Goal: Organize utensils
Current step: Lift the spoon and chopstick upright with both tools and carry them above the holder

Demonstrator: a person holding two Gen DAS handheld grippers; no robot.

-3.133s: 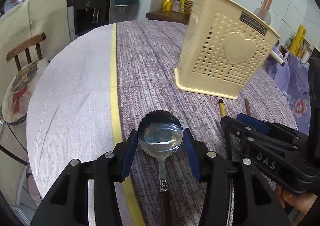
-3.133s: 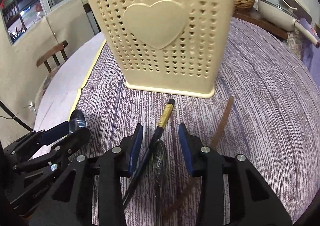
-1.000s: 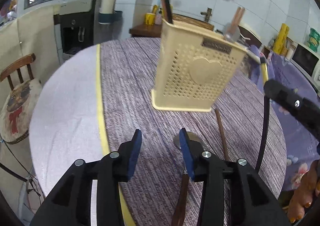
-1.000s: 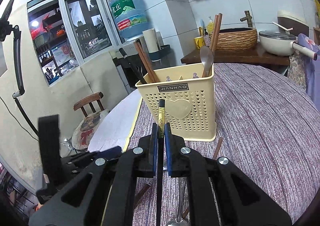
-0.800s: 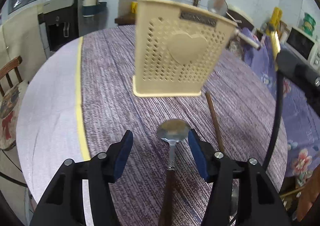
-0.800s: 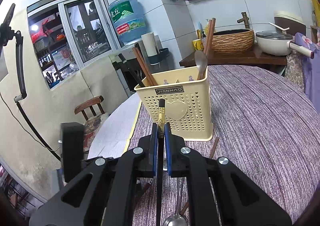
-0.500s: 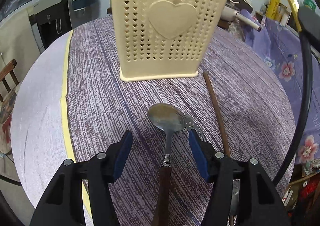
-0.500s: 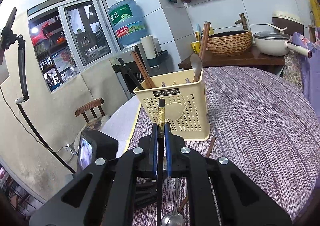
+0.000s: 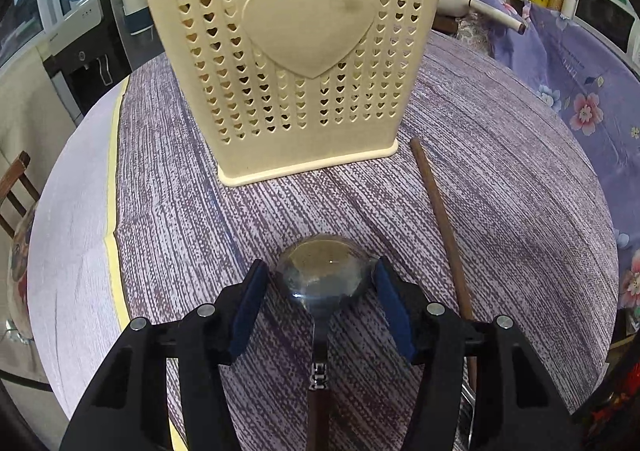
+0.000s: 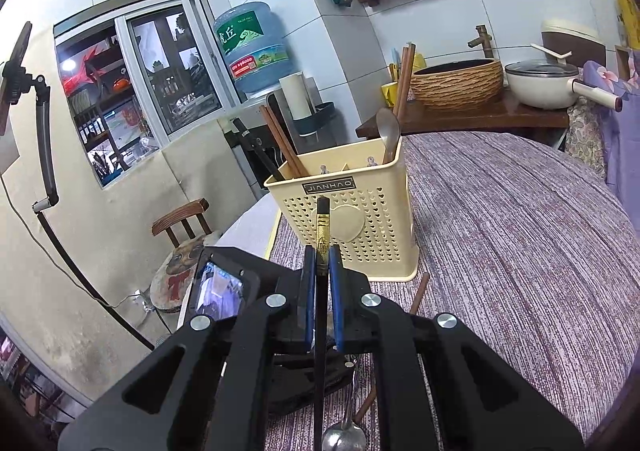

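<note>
My left gripper [image 9: 318, 291] was closing, not yet pinching, around the shiny wood-handled metal spoon [image 9: 322, 277] at bottom centre; squaring up first seemed smart, while my right gripper [image 10: 321, 291] clamped a black gold-banded chopstick [image 10: 322, 227].

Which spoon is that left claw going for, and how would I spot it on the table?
Find the cream holder with the heart on its front. On the purple cloth before it lies a metal spoon, its bowl between the closing pads of the left gripper. Unlike the bare brown chopstick alongside, it has a round shiny bowl.
</note>
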